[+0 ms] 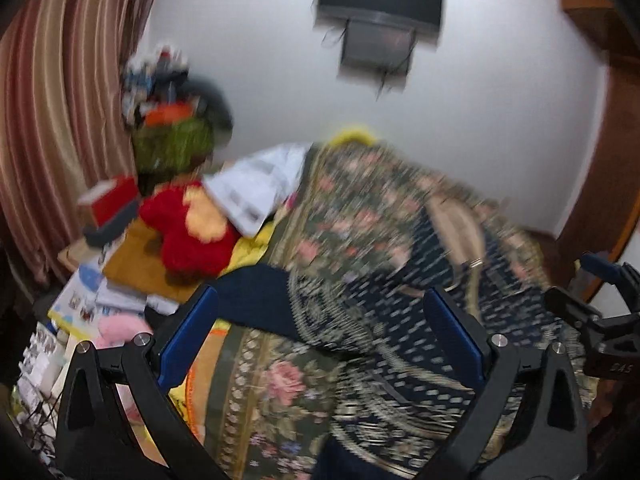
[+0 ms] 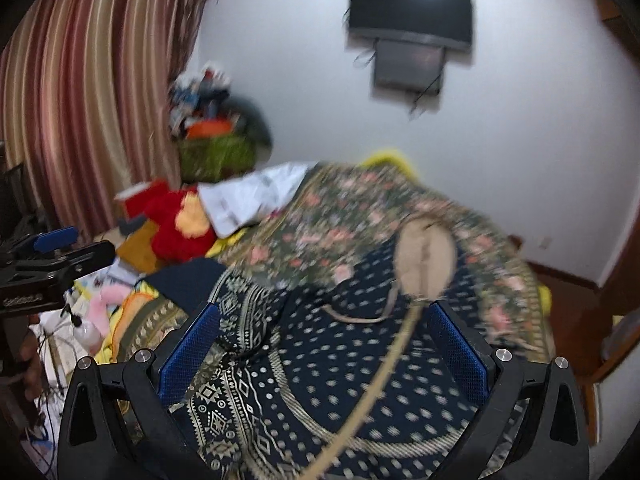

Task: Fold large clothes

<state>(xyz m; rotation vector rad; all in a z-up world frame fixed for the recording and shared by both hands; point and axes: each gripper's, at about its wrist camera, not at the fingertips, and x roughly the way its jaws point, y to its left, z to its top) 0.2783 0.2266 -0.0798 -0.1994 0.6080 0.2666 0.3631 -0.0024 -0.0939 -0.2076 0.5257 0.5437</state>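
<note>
Navy patterned garment [image 2: 340, 368] is spread on floral bedspread [image 1: 288, 384], left gripper [image 1: 320, 340] and right gripper [image 2: 324, 344] held above with fingers apart, nothing clamped.

Garment [image 2: 340, 380] lies spread on the bedspread [image 2: 340, 208], filling the lower centre of the frame. Left gripper [image 1: 320, 344] and right gripper [image 2: 324, 344] each at bottom centre of their own view, fingers wide apart, garment between and below. Plush toy [image 2: 180, 228] at centre left, behind the garment. Curtain [image 2: 88, 100] upper left. Television [image 2: 412, 8] on the wall, top centre-right.
</note>
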